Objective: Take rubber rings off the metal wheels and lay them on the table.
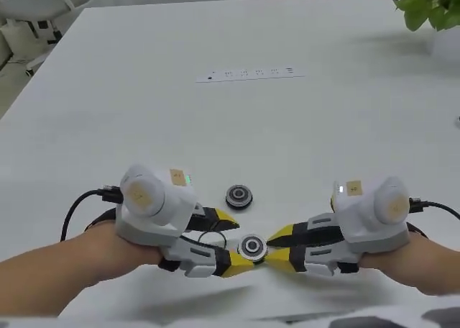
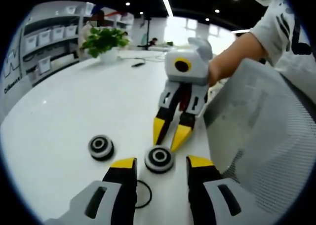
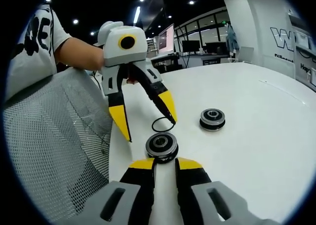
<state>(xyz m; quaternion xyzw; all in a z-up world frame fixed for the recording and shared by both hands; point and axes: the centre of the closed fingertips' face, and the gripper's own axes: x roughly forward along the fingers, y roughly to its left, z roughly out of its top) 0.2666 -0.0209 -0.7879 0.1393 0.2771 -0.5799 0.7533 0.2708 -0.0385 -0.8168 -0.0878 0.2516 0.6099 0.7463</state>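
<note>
The metal wheel [image 1: 251, 247] I am working on lies flat on the white bench [image 1: 144, 112], close to its near edge and directly between my two grippers. Its dark outer band looks to be in place. My left gripper [image 1: 237, 244] has its jaws spread wide, with yellow tips on either side of the wheel and not touching it. My right gripper [image 1: 273, 249] faces it from the other side. Its jaws are only a narrow gap apart and its tips are just short of the wheel, gripping nothing.

A loose rubber ring [image 3: 163, 124] lies flat on the bench between the left gripper's jaws, just beside the wheel. A second metal wheel [image 1: 238, 196] sits a little farther out, apart from both grippers and with nothing in front of it.

Farther off, a power strip [image 1: 249, 73] is set into the bench, and a potted plant [image 1: 431, 8] stands at the far right corner. A mesh chair back [image 3: 54, 151] is against the near edge.
</note>
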